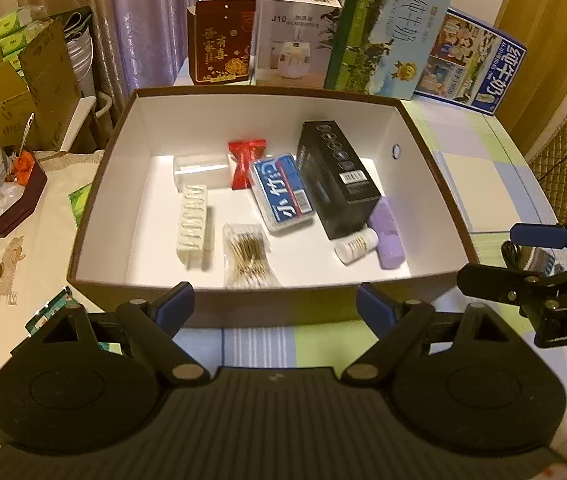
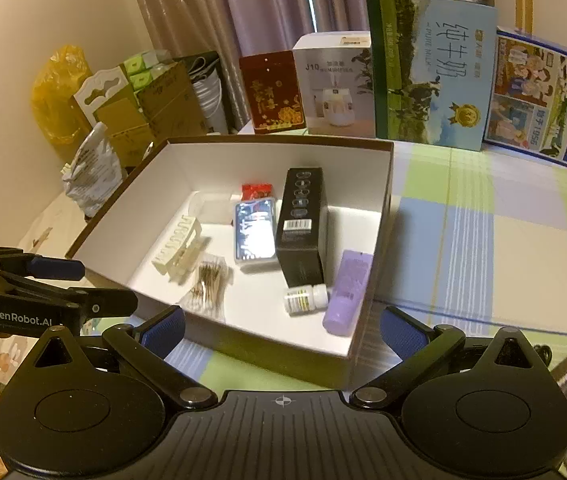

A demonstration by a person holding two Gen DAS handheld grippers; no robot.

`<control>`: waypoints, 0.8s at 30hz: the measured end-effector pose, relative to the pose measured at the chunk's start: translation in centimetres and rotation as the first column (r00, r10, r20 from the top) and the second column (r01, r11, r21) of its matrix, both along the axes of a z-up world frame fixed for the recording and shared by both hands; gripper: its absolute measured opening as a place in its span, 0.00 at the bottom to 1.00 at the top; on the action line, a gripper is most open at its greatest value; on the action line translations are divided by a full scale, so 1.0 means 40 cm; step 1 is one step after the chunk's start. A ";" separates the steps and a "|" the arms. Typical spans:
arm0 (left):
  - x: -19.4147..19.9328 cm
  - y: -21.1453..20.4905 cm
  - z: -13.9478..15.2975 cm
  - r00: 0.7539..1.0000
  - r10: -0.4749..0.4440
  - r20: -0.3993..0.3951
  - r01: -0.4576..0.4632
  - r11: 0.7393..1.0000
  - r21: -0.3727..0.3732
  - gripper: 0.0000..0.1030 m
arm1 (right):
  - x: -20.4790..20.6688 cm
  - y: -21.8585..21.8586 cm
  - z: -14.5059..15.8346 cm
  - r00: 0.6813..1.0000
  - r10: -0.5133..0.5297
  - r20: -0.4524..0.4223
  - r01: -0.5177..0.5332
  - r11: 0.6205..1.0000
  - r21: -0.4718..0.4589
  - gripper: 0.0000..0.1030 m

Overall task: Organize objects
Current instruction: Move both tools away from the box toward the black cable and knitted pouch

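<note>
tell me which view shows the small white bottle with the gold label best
The left wrist view: the small white bottle with the gold label lies sharp and unobstructed in the white-lined box, beside the purple tube. The right wrist view shows the bottle too, smaller and slightly blurred.

red gift box (image 1: 221,42) standing by curtain (image 1: 143,12) | humidifier box (image 1: 293,36) sitting beside it | two milk cartons (image 1: 387,32) leaning rightward | checked tablecloth (image 2: 483,240) covering table

Right gripper (image 2: 281,330) jaws wide, nothing between them, above near rim of brown box (image 2: 283,354). Inside: black carton (image 2: 301,228), purple tube (image 2: 348,292) (lying flat), small white bottle (image 2: 305,299).
</note>
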State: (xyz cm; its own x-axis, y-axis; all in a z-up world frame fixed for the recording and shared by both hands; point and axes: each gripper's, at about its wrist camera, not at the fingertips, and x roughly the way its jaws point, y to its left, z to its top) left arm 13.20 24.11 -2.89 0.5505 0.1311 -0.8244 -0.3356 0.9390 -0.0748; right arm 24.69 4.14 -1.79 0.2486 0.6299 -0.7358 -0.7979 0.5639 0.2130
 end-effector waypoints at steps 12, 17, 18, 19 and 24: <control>-0.016 -0.106 -0.012 0.999 -0.032 -0.027 0.032 0.999 -0.002 0.83 | -0.015 -0.104 -0.012 1.000 -0.003 -0.031 0.003 1.000 -0.004 0.98; -0.007 -0.161 -0.017 0.998 -0.045 -0.036 0.045 0.999 -0.002 0.83 | -0.012 -0.160 -0.018 0.999 -0.009 -0.045 0.009 1.000 -0.010 0.98; -0.005 -0.170 -0.017 0.998 -0.048 -0.038 0.048 0.999 -0.003 0.83 | -0.011 -0.172 -0.019 0.999 -0.011 -0.047 0.011 1.000 -0.011 0.98; -0.004 -0.184 -0.020 0.998 -0.052 -0.040 0.052 0.999 -0.004 0.83 | -0.008 -0.184 -0.020 0.999 -0.014 -0.049 0.014 1.000 -0.013 0.98; 0.009 -0.242 -0.032 0.996 -0.073 -0.056 0.073 0.997 -0.012 0.83 | 0.009 -0.256 -0.030 0.997 -0.039 -0.063 0.037 0.999 -0.028 0.98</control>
